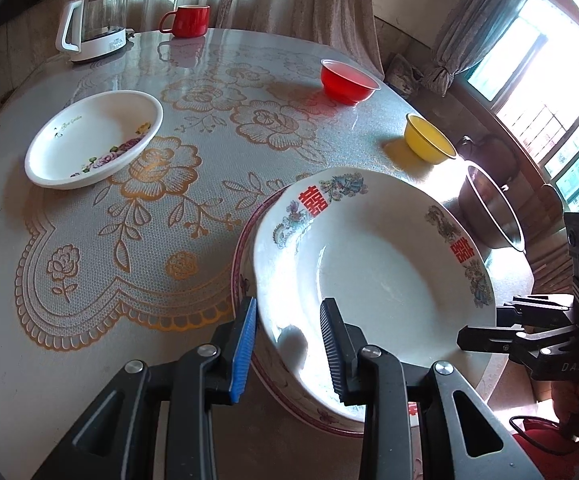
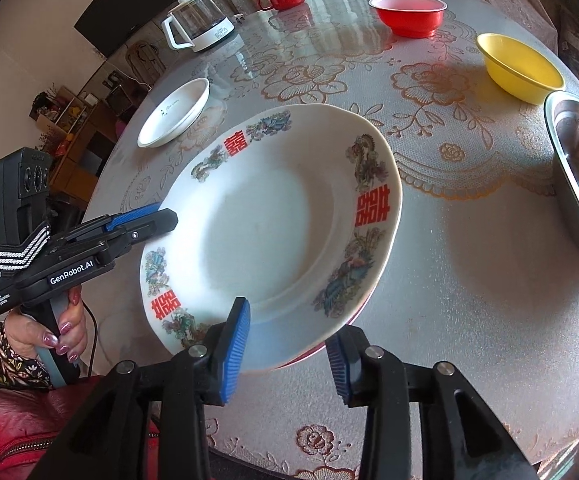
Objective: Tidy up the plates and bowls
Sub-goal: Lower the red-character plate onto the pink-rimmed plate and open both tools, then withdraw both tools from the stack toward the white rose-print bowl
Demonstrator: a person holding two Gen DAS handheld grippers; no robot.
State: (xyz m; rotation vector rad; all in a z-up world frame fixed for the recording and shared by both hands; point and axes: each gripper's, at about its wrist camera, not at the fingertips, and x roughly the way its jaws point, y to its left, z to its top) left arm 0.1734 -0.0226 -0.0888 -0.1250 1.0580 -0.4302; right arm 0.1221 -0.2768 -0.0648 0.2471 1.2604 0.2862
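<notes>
A white deep plate (image 1: 373,264) with red characters and dragon prints lies on a pink-rimmed plate (image 1: 236,268) near the table's front edge. My left gripper (image 1: 289,348) is shut on its near rim, blue pad outside and black pad inside. The right wrist view shows that same left gripper (image 2: 157,216) clamped on the plate's (image 2: 265,216) left edge. My right gripper (image 2: 287,356) straddles the plate's near rim with its jaws apart and not pressing; the right gripper (image 1: 485,324) also shows at the plate's right edge. A sliver of the pink-rimmed plate (image 2: 325,346) peeks out below.
A white floral plate (image 1: 93,140) lies at the left; a red bowl (image 1: 349,80), a yellow bowl (image 1: 429,140) and a steel bowl (image 1: 493,208) stand along the right. A red mug (image 1: 187,20) and glass kettle (image 1: 97,24) stand at the back. A hand (image 2: 65,320) grips the left handle.
</notes>
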